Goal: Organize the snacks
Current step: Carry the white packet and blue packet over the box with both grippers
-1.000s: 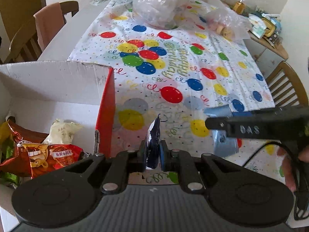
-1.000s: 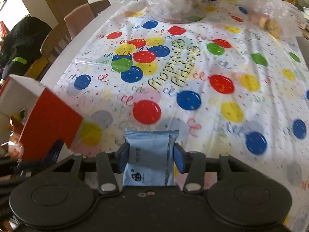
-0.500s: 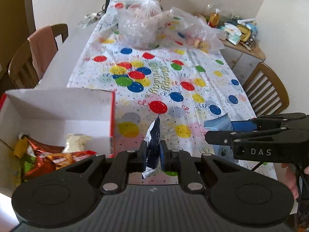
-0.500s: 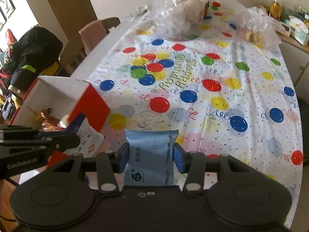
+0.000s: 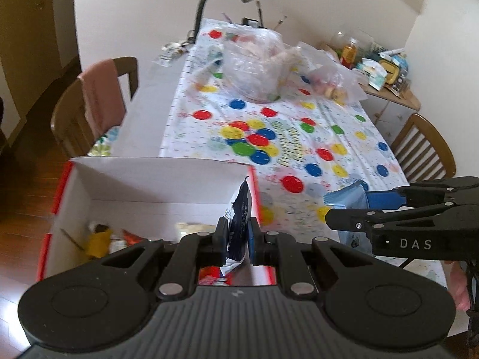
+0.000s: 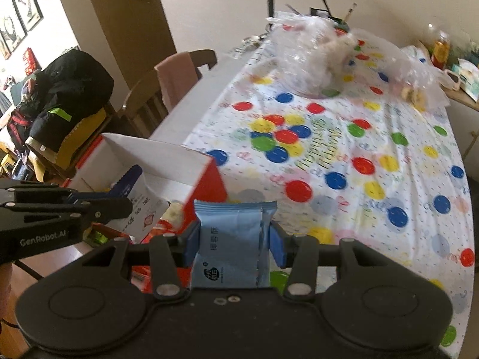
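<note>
"DAS" on the right claw (image 5: 347, 209) — "GenRobot.AI" on the left claw (image 6: 119, 199).

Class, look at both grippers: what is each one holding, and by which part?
The left gripper pinches a dark blue and white packet across its flat faces, low down. The right gripper clamps a light blue packet by its two side edges, mid-height.

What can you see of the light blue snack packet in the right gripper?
The light blue snack packet is a flat, matte, foil-like pouch with a serrated top seal, dark printed characters and a round logo low on its face. It stands upright, clamped at both side edges by the right gripper, held above the table edge beside the box, touching nothing else.
</note>
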`<state>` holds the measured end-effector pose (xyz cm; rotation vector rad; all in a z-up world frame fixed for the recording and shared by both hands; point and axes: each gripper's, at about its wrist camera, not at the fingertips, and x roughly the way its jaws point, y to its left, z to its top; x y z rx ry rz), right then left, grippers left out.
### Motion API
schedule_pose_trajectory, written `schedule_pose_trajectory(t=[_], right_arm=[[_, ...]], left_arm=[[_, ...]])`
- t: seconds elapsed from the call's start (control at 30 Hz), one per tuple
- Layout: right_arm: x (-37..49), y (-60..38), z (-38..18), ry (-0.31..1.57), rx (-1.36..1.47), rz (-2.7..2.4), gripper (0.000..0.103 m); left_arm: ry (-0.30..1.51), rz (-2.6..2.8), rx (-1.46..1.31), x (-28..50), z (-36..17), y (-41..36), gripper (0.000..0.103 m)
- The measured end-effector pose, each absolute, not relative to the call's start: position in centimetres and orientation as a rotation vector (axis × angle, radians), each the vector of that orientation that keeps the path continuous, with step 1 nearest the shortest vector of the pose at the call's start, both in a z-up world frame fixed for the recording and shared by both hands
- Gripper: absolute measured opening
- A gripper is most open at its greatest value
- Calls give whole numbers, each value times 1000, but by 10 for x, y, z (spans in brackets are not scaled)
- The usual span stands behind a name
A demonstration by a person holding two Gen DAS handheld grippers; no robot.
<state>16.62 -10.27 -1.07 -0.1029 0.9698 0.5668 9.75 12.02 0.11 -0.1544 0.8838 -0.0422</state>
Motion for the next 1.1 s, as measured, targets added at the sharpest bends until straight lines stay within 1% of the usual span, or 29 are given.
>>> schedule_pose_trajectory(t=[0.3,0.53,0.77,1.1], right_arm=[[159,-38,-10,959,-127,598,46],[166,12,-25,977,-138,624,46],[175,56,-51,1006,-197,609,46],[184,69,-72,1062,-189,583,48]], left_arm=[[888,31,-143,92,-6,182,13],[911,100,-108,96,-25,219,13],[969,106,-65,106,-51,232,13],[1040,82,-83,119,-67,232,13]])
